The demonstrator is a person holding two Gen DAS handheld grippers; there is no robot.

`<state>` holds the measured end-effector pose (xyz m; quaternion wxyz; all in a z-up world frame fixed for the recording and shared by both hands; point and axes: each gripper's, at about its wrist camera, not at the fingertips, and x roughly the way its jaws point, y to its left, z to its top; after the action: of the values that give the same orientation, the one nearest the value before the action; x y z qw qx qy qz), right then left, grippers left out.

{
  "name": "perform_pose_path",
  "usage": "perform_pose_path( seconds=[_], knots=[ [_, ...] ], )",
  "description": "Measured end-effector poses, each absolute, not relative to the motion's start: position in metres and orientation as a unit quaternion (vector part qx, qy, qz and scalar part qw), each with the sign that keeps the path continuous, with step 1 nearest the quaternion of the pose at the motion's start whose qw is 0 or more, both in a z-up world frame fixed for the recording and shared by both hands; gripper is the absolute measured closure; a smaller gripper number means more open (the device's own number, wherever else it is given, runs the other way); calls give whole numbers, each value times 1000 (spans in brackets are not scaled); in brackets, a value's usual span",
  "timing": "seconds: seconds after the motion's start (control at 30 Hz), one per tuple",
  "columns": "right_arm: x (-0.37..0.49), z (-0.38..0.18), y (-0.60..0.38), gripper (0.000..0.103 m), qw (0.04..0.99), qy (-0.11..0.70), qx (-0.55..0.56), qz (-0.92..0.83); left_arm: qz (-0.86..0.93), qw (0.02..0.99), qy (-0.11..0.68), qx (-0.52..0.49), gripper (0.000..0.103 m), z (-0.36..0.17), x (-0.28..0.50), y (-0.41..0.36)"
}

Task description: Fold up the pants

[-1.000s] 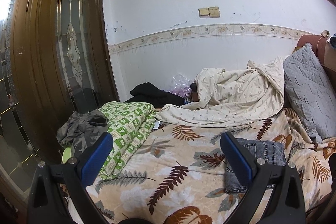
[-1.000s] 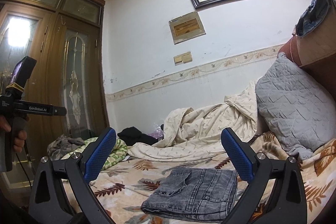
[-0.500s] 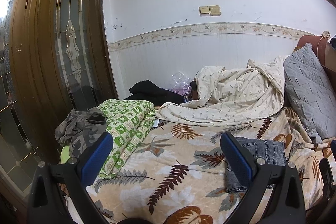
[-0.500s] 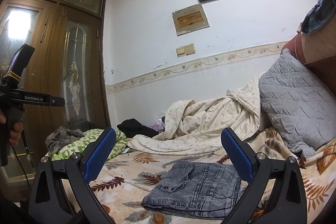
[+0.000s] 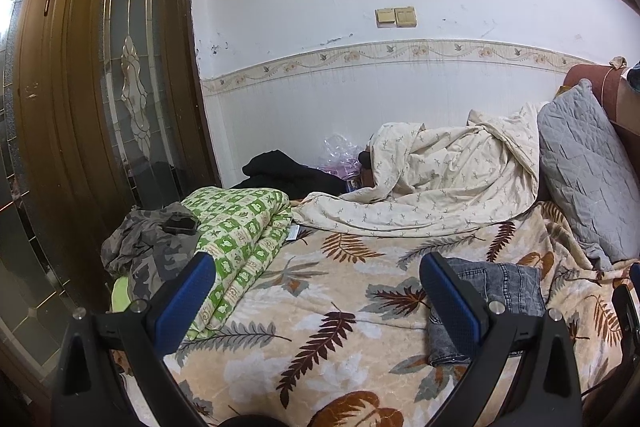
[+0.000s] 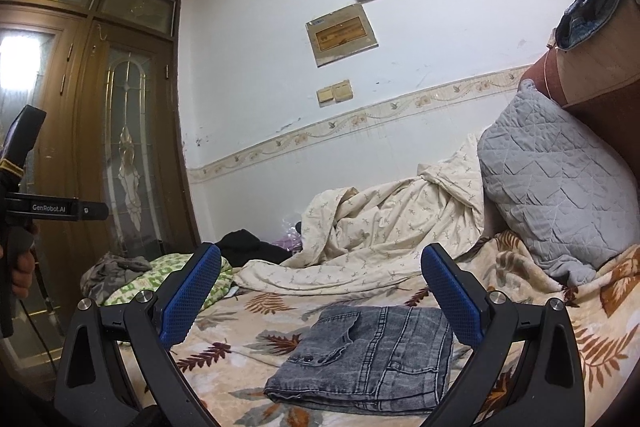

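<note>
Bed (image 6: 248,339) under a leaf-print blanket, filling both views. At two o'clock in the right wrist view, a grey quilted pillow (image 6: 556,187); at twelve, a rumpled cream duvet (image 6: 384,227); at nine, a folded green checked quilt (image 5: 240,227). Smaller, at six o'clock between the blue pads — grey denim pants (image 6: 372,355), lying flat on the blanket as a compact folded rectangle, touched by nothing. Right tool (image 6: 320,291) spread wide and empty, hanging just above them; left tool (image 5: 316,299) likewise spread wide and empty, pants at its four o'clock. Compared with a second ago, both views tilted slightly and pulled back, pants unmoved — probably a finished fold and a retreat.
</note>
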<state>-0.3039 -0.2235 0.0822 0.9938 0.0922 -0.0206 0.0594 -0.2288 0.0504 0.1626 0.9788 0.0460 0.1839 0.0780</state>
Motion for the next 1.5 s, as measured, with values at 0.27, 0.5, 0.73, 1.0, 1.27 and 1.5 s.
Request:
perform_pose_path(
  seconds=[0.27,0.5,0.73,1.0,1.27,1.5],
  knots=[
    [-304,81,-225,2,994,-20,92,59,78,979,184,47,0,161,-228,50],
    [-304,82,-226,2,994,-20,95,58,77,978,186,46,0,160,-228,50],
    [-305,82,-226,2,994,-21,93,57,75,978,188,47,0,158,-228,50],
    [-304,82,-226,2,994,-19,93,56,73,978,189,48,0,155,-229,49],
    [-304,83,-227,2,994,-21,91,56,69,977,194,50,0,152,-226,49],
    [-304,83,-227,2,994,-21,88,56,68,977,196,50,0,150,-226,49]
  ],
)
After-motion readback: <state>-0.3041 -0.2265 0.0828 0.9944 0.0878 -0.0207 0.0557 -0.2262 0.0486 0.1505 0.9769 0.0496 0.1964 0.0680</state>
